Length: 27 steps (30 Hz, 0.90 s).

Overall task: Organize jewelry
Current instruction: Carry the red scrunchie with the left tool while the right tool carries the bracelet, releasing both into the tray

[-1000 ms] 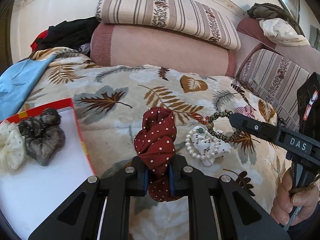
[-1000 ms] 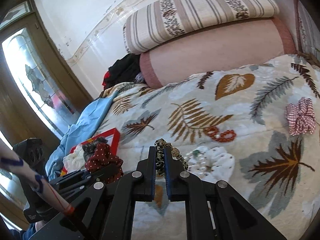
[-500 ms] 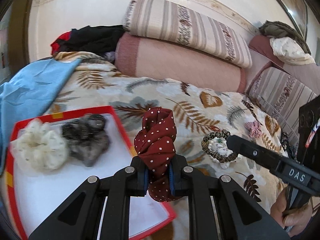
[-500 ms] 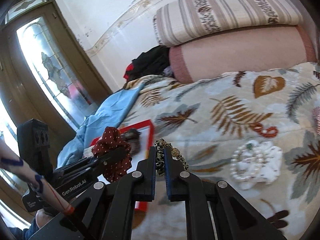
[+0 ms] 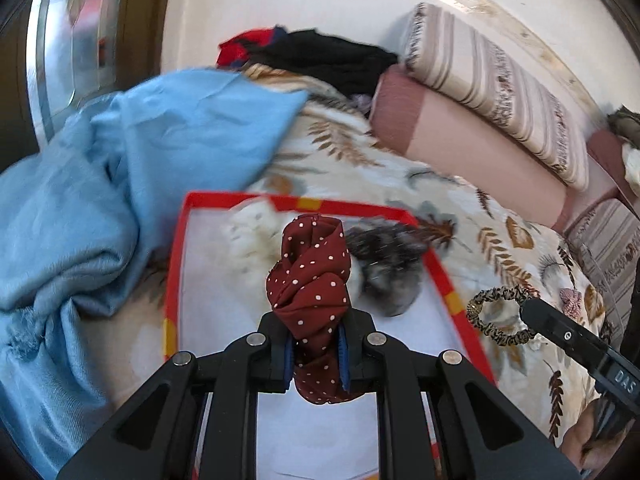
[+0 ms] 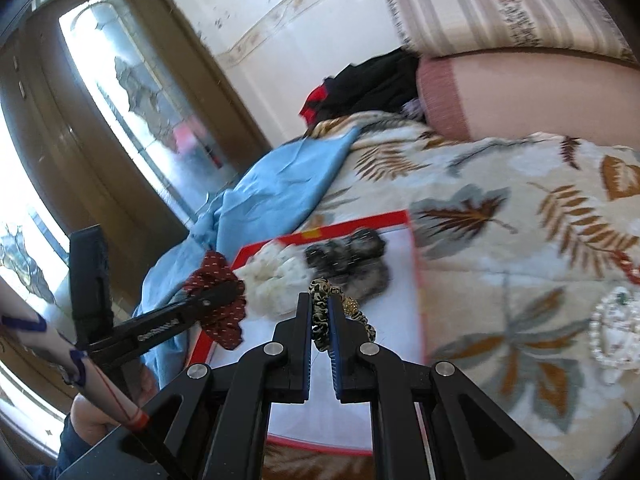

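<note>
My left gripper (image 5: 315, 340) is shut on a dark red polka-dot scrunchie (image 5: 312, 276), held above the white tray with a red rim (image 5: 176, 264). A cream scrunchie (image 5: 252, 236) and a grey scrunchie (image 5: 384, 264) lie in the tray. My right gripper (image 6: 320, 320) is shut on a thin leopard-print hair tie (image 6: 322, 304) with a gold bead, over the tray's (image 6: 416, 280) near part. In the left wrist view that hair tie (image 5: 496, 312) hangs just right of the tray. A pearl bracelet on white cloth (image 6: 612, 328) lies on the bedspread at right.
A blue cloth (image 5: 120, 184) is bunched left of the tray. Striped and pink bolsters (image 5: 480, 120) line the back, with dark clothes (image 5: 320, 52) beside them. A door with glass (image 6: 132, 120) stands at left. A person's hand (image 6: 88, 416) holds the left tool.
Both grippers have swung left across the bed with their scrunchies; the tray has come from the left edge to directly under the left gripper, and the pearl bracelet has slid off right.
</note>
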### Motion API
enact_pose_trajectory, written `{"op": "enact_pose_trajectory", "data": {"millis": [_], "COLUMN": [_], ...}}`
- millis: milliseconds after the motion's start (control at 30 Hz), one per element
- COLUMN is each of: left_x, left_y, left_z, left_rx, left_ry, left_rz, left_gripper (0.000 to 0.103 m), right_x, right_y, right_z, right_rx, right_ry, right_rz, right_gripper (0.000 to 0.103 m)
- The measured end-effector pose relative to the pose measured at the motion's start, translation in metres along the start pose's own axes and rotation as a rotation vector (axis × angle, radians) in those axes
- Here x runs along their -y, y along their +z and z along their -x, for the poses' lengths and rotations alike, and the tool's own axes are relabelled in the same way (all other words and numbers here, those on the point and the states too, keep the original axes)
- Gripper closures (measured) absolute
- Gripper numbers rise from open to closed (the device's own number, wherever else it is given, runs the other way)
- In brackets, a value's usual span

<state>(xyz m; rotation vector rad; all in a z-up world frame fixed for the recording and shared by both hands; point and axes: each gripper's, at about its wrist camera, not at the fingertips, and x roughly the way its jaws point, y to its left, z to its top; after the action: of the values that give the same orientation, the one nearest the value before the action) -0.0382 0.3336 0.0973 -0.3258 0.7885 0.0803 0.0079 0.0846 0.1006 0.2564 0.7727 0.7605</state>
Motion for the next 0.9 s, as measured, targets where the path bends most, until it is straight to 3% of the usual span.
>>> {"op": "enact_pose_trajectory", "data": {"millis": [167,467,767,900], "left_x": [-0.019,-0.018,-0.019,-0.02], "left_y": [0.0,-0.002,-0.003,-0.003], "left_z": [-0.02,-0.034,-0.04,-0.042], "left_rx": [-0.055,-0.109,-0.129,-0.135], "left_ry": [0.016,0.029,0.054,0.064], "left_rz": [0.042,0.025,0.026,0.035], "left_gripper": [0.088,0.088,0.088,0.08], "right_x": [-0.019,-0.029,-0.026,-0.023], "right_y": [-0.002,-0.01,-0.026,-0.03], "right_z": [-0.036,-0.084,-0.104,-0.11], "right_rx": [-0.046,-0.127,-0.202,-0.228], "right_ry": [0.01,-0.036,-0.036,-0.042], "right_rz": [0.016,0.04,0.029,0.019], "right_gripper": [0.094,0.094,0.094,0.092]}}
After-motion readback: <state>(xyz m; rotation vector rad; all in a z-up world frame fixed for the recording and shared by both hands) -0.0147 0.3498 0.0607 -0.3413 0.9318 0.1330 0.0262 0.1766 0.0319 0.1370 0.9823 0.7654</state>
